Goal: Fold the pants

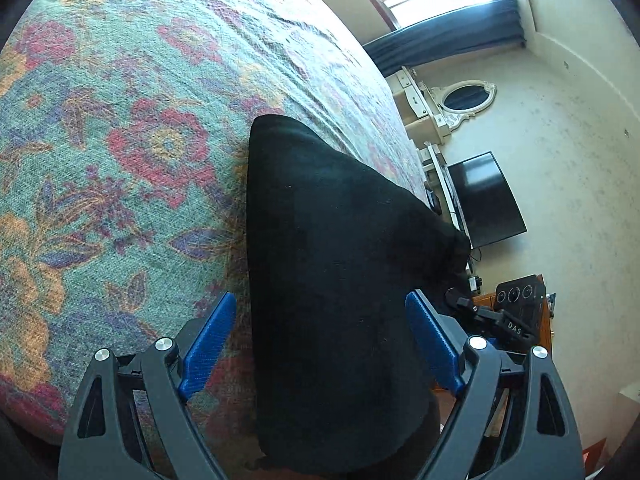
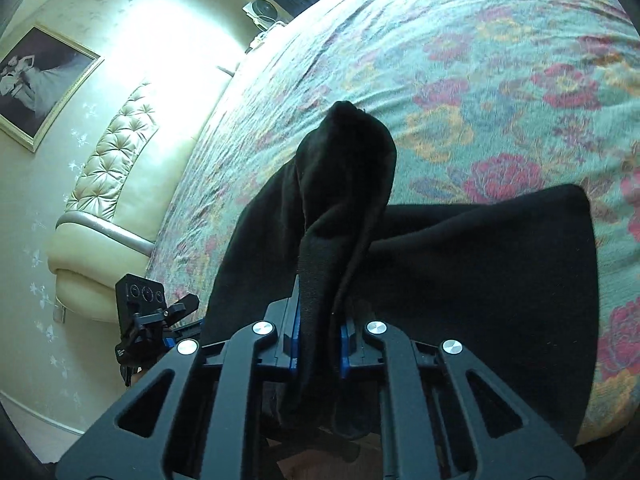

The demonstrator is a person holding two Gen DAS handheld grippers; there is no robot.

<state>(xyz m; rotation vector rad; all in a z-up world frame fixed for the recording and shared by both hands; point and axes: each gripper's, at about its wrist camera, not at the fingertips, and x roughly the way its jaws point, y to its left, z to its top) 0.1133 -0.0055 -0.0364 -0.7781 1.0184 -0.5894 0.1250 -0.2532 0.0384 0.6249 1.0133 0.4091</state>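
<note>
One pair of black pants (image 1: 332,300) on the floral bedspread (image 1: 120,140), right gripper (image 2: 318,344) clenched on a bunched end, left gripper (image 1: 320,344) spread wide astride the cloth; fold starting, left grasp needed next.

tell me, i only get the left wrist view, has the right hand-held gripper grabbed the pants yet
Observer: Yes. The right hand-held gripper is shut on a bunched fold of the black pants.
Operator: is that fold lifted
Observer: It stands up in a peak above the floral bedspread.
Operator: anything past the bed on that side
Observer: A cream tufted headboard and a framed picture on the wall.
</note>
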